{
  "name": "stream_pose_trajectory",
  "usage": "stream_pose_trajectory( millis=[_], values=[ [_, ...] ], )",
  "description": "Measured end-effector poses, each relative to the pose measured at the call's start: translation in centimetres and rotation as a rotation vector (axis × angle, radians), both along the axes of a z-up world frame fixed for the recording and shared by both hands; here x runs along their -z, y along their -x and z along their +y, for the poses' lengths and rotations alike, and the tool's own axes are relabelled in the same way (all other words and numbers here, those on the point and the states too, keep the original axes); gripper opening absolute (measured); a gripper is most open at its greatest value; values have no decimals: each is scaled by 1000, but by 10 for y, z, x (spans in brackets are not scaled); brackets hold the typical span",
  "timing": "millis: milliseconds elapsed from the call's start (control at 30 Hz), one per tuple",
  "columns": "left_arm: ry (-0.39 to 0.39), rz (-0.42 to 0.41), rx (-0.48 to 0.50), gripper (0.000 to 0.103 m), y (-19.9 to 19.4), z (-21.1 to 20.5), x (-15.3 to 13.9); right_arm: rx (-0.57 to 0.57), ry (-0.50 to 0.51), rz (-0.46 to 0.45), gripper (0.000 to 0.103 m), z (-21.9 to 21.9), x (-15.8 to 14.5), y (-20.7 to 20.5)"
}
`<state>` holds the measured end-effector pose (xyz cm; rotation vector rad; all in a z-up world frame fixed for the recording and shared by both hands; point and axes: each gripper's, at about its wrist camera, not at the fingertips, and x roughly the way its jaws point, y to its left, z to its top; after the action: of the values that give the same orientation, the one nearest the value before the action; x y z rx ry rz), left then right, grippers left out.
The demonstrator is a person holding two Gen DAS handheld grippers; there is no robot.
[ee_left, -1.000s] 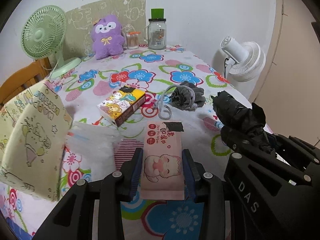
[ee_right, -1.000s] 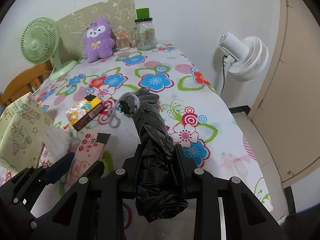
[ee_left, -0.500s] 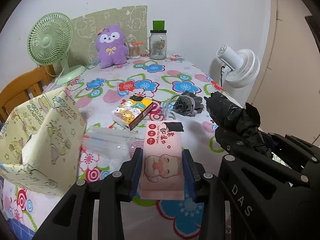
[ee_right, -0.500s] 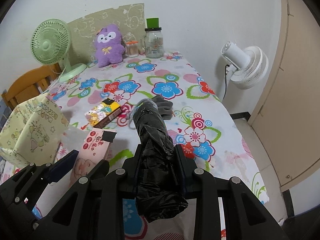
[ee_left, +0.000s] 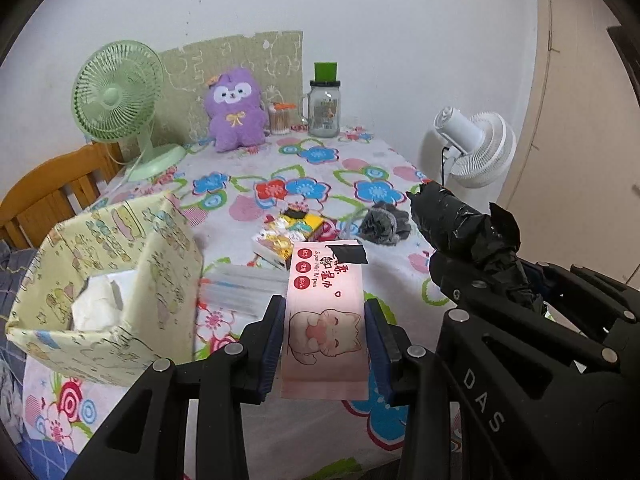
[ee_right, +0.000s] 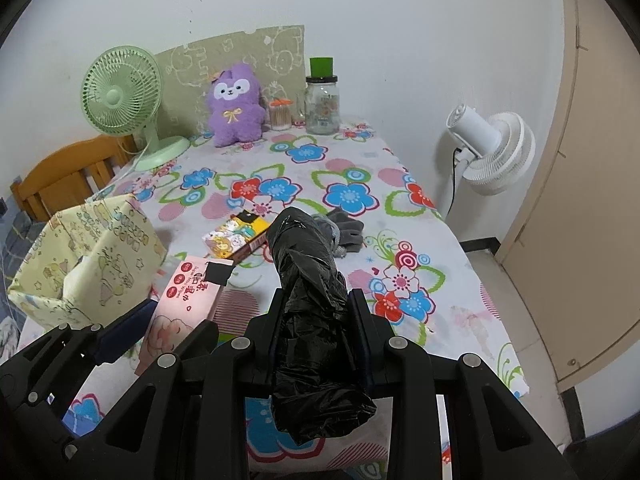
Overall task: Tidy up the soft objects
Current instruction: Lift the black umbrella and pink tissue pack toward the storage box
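My left gripper [ee_left: 325, 334] is shut on a pink pack of wet wipes [ee_left: 325, 300] with a cat drawing, held above the table's near edge. The right gripper [ee_right: 317, 316] is shut on a rolled black plastic bag [ee_right: 308, 280], lifted over the floral cloth; the bag [ee_left: 460, 224] also shows at the right of the left wrist view. The wipes pack [ee_right: 182, 300] appears at the lower left of the right wrist view. A yellow patterned fabric box [ee_left: 112, 288] with white tissue inside stands at the left. A grey glove with a cord [ee_left: 386, 222] lies mid-table.
A yellow cartoon box [ee_left: 286, 236] and a clear plastic pack [ee_left: 240, 286] lie on the flowered tablecloth [ee_left: 304, 176]. At the back stand a green fan [ee_left: 116, 96], a purple plush [ee_left: 236, 110], a cotton-swab jar [ee_left: 280, 118] and a glass jar [ee_left: 324, 104]. A white fan [ee_left: 476, 148] stands right, a wooden chair [ee_left: 48, 196] left.
Both grippers have risen and drawn back from the table with their loads still held. More of the fabric box and the table's near edge has come into view.
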<state>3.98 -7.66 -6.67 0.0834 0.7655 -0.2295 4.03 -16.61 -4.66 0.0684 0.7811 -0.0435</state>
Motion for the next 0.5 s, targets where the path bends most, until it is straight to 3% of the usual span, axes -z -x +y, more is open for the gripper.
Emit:
stream_pose_trajectory(
  millis=[500],
  values=[
    [-5, -52, -3, 40, 5, 20, -38, -4, 33, -64, 33, 18, -41, 6]
  ],
)
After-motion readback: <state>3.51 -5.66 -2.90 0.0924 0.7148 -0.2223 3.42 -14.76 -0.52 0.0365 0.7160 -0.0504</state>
